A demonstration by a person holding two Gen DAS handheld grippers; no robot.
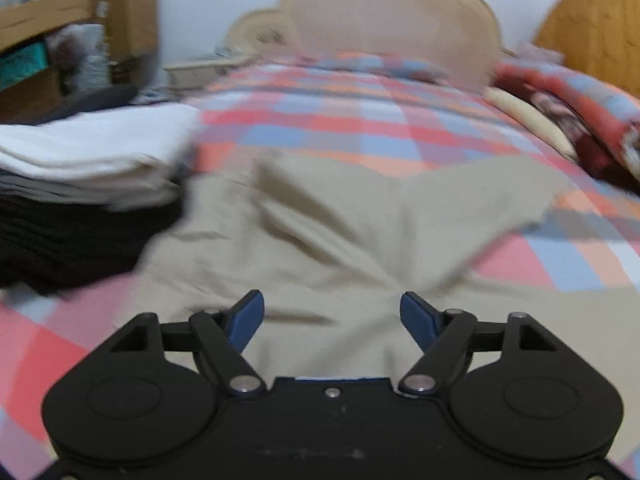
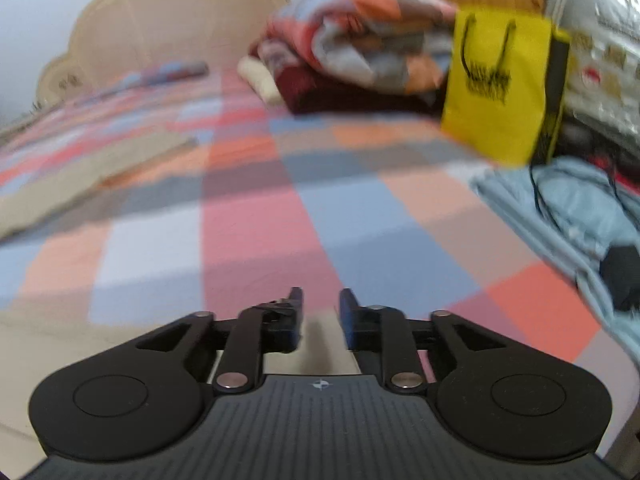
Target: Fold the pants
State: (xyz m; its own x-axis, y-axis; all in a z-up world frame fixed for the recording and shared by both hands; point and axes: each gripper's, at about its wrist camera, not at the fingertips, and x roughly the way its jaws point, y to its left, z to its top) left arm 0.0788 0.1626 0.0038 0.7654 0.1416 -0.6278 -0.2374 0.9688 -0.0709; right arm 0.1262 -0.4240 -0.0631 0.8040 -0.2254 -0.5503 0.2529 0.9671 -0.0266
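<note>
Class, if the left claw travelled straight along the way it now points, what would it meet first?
Most likely the rumpled beige cotton pants spread on the checked bedspread, directly ahead of the open left claw; blur makes depth uncertain.

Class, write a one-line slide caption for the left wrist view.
Open left gripper above rumpled beige pants on a checked bedspread, folded clothes stack to the left.

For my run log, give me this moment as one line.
task: fold pants | pants: spread on bed | left gripper: open, empty | right gripper: open, empty
</note>
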